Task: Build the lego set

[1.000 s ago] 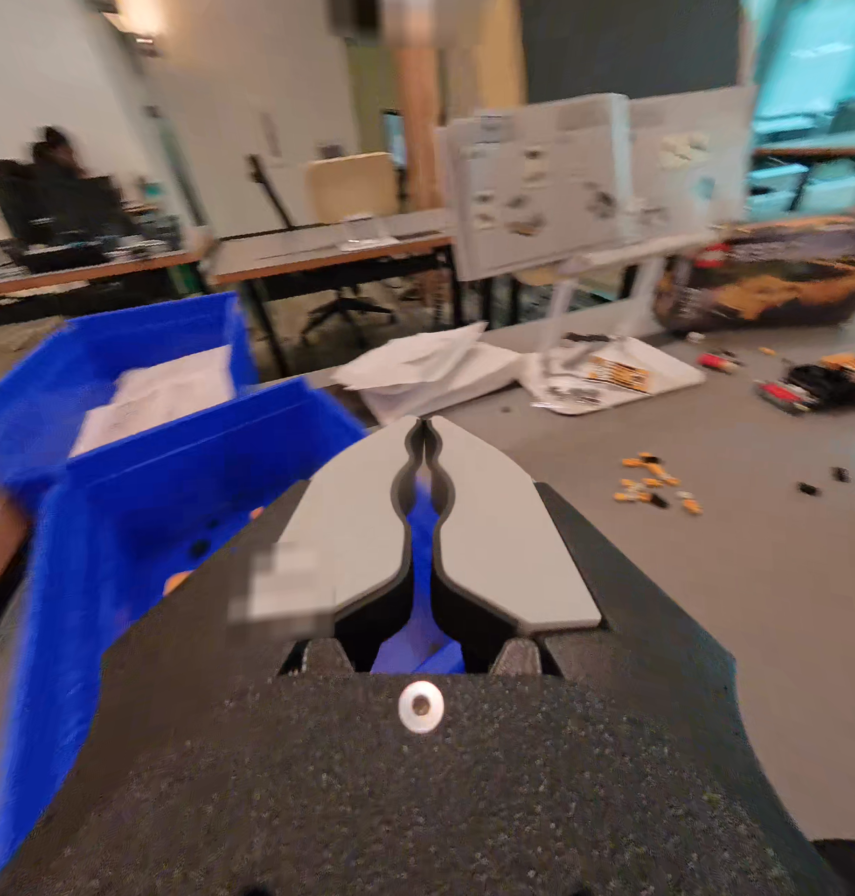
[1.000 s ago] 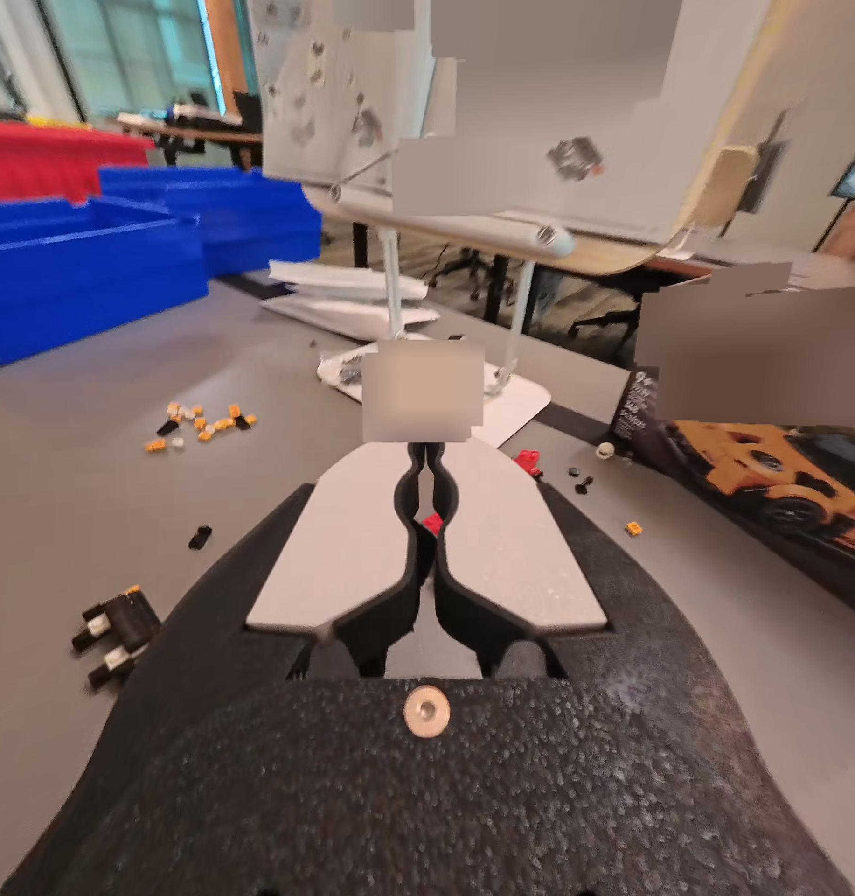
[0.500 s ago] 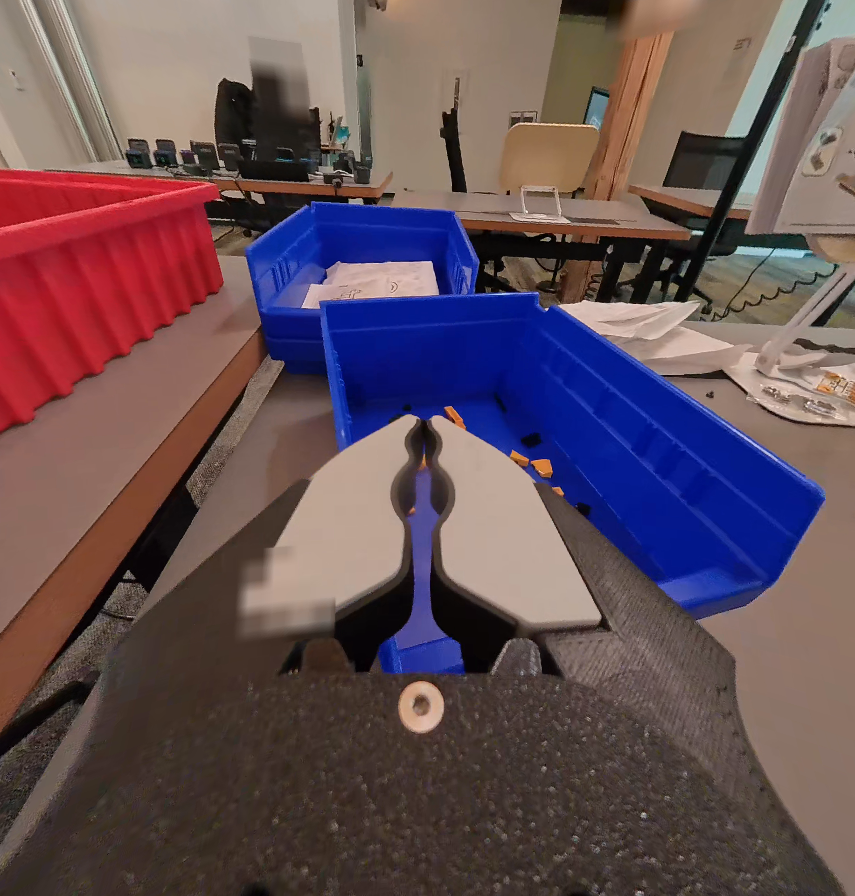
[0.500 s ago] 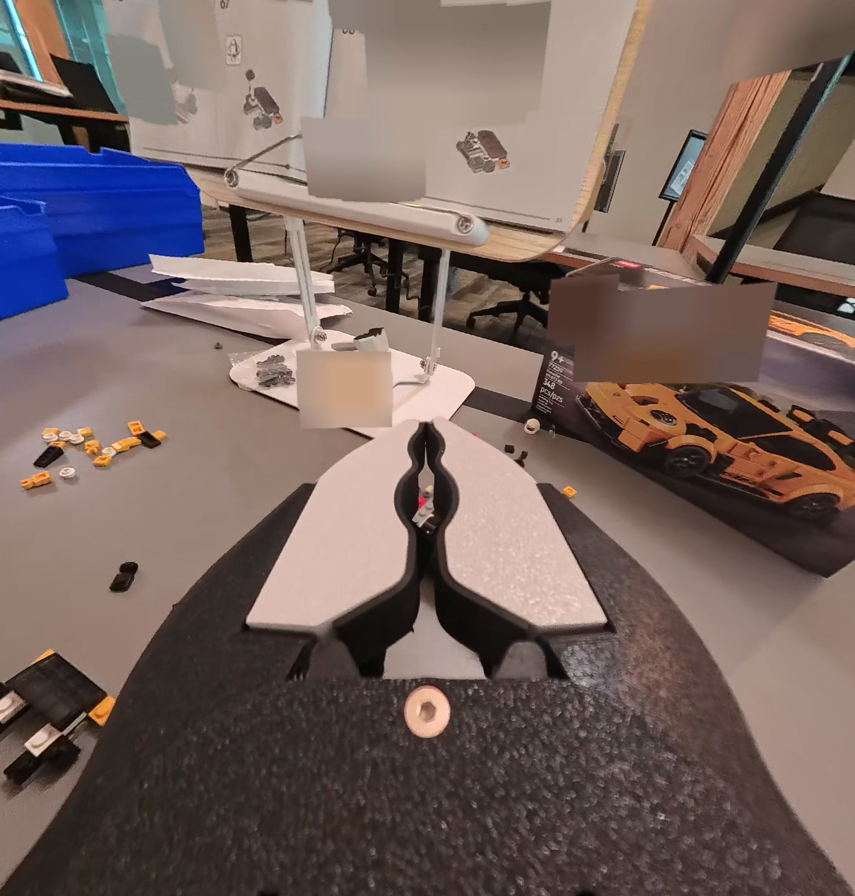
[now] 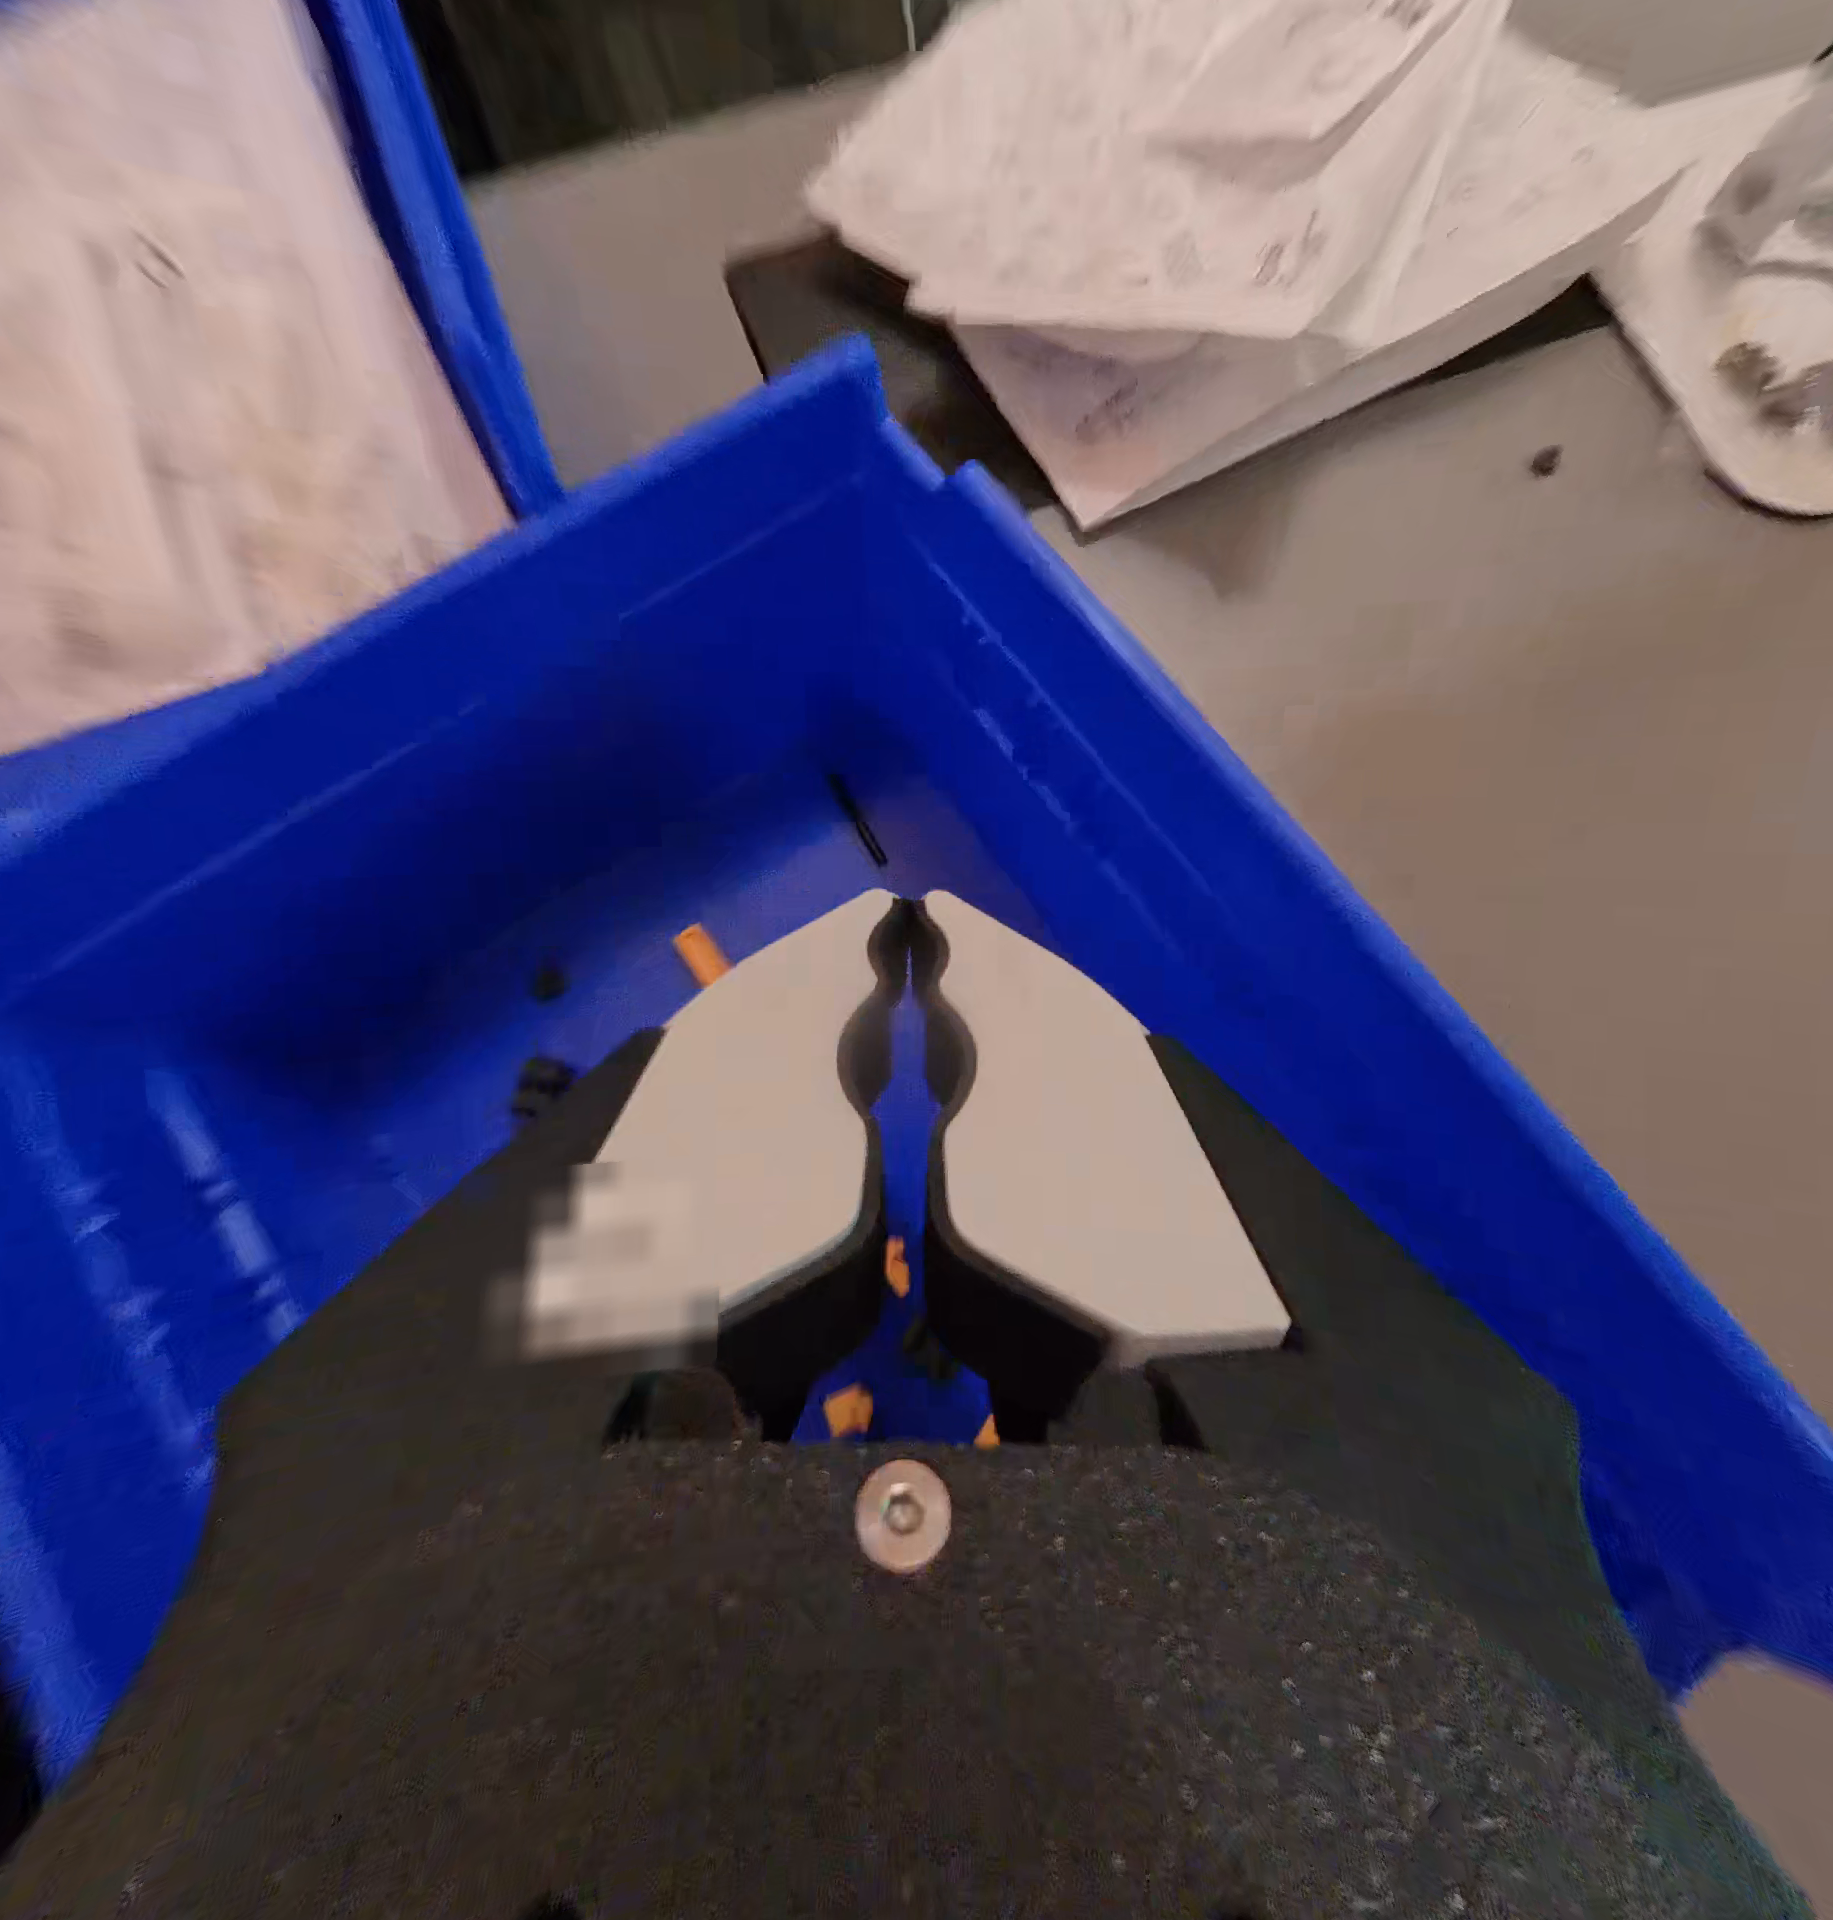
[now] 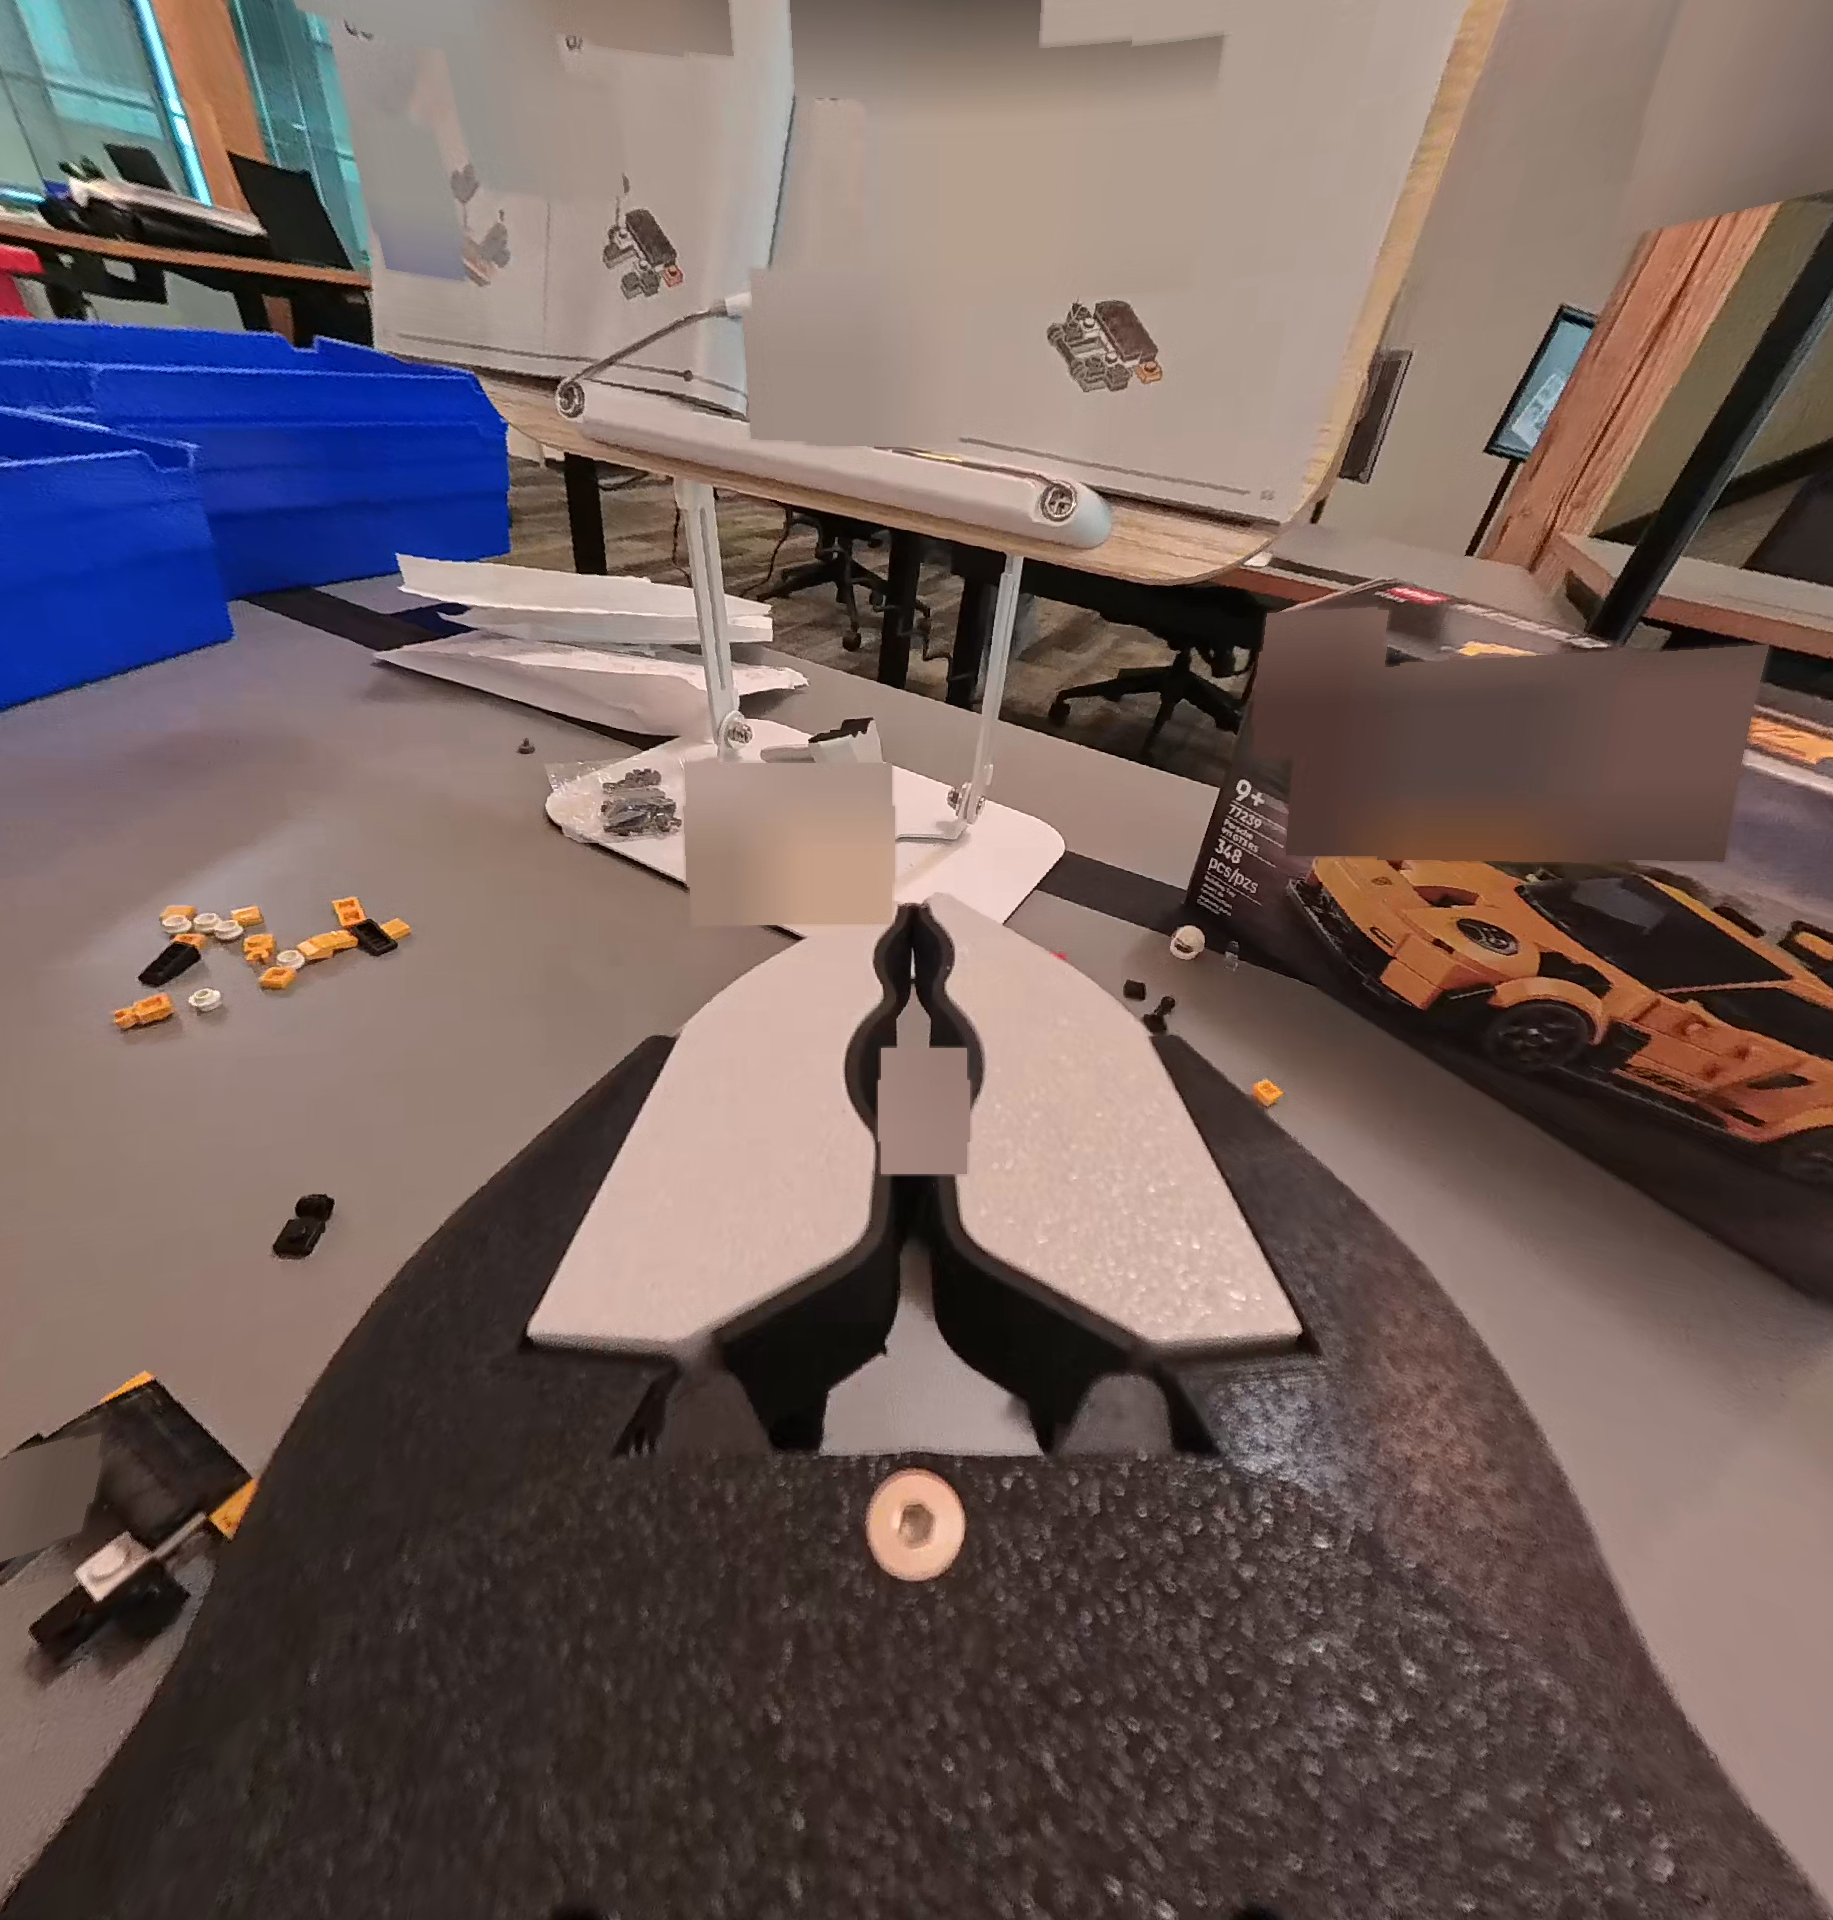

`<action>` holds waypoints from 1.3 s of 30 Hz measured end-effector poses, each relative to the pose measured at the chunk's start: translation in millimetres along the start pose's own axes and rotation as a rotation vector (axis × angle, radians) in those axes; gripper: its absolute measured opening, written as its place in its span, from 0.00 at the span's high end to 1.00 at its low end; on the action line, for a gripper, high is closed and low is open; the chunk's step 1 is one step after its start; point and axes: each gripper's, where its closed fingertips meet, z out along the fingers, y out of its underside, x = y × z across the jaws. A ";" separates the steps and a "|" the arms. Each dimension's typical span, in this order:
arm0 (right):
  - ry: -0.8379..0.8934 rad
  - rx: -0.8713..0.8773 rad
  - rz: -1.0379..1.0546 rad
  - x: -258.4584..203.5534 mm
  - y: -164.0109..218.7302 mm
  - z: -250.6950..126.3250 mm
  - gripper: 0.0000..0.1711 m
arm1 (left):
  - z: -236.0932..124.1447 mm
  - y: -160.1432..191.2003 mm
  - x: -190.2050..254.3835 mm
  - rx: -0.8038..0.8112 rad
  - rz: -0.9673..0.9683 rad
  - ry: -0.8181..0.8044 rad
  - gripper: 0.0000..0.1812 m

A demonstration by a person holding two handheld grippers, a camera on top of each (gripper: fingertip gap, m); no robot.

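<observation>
My left gripper (image 5: 910, 902) is shut and empty, tipped down into a blue bin (image 5: 1099, 769) near its far corner. Small orange pieces (image 5: 699, 951) and black pieces (image 5: 546, 982) lie on the bin floor around and under the fingers. My right gripper (image 6: 917, 914) is shut above the grey table; a blurred patch covers the gap behind its tips. A pile of small orange, black and white pieces (image 6: 268, 945) lies to its left. A partly built black and orange model (image 6: 112, 1538) sits at the bottom left. The instruction booklet (image 6: 995, 312) stands on a holder ahead.
A second blue bin with white paper (image 5: 164, 364) stands behind the first. White paper bags (image 5: 1203, 208) lie right of it. The set's box with an orange car (image 6: 1577, 987) lies at right. A loose black piece (image 6: 304, 1224), the holder's white base (image 6: 985, 842) and blue bins (image 6: 164, 488) are nearby.
My left gripper swung from the table over to the blue bin and has now dipped down into it. My right gripper drifted slightly and stays shut.
</observation>
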 end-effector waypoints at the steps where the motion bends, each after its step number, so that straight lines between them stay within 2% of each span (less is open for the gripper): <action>1: -0.001 0.000 -0.004 1.6 -0.4 -2.0 1.00 | 17.0 3.8 -4.3 -0.050 -0.022 -0.006 0.95; 4: -0.010 -0.007 0.007 7.9 1.1 -7.8 1.00 | 49.3 10.7 -6.4 -0.122 -0.090 0.010 0.91; 10: -0.037 -0.023 0.048 9.7 6.7 -8.7 1.00 | 75.4 20.3 -11.3 -0.202 -0.112 -0.033 0.87; 14: -0.035 -0.023 0.024 7.9 4.7 -9.6 1.00 | 82.4 20.8 -13.9 -0.191 -0.093 -0.072 0.91; 16: -0.040 -0.019 0.035 7.9 2.5 -10.9 1.00 | 82.5 21.2 -14.8 -0.181 -0.077 -0.083 0.98; 21: -0.055 0.001 0.030 8.2 -7.2 -18.0 1.00 | 70.8 28.5 -19.0 -0.197 -0.005 -0.113 0.98; 26: -0.096 -0.006 0.002 8.3 -13.5 -24.8 1.00 | 15.1 1.0 -0.3 0.008 0.056 -0.088 0.98; 29: -0.163 0.003 -0.013 0.0 -21.6 -20.5 1.00 | -28.6 -29.3 39.6 0.146 0.130 -0.053 0.98; 33: -0.300 0.013 -0.082 -28.9 -31.9 -6.5 1.00 | -70.7 -64.9 145.3 0.266 0.272 0.134 0.99; 36: -0.448 0.024 -0.131 -62.7 -36.7 -2.0 1.00 | -75.5 -67.9 240.0 0.281 0.425 0.300 0.99; 39: -0.605 0.012 -0.149 -93.1 -32.6 -6.5 1.00 | -63.2 -47.8 330.4 0.256 0.573 0.455 0.99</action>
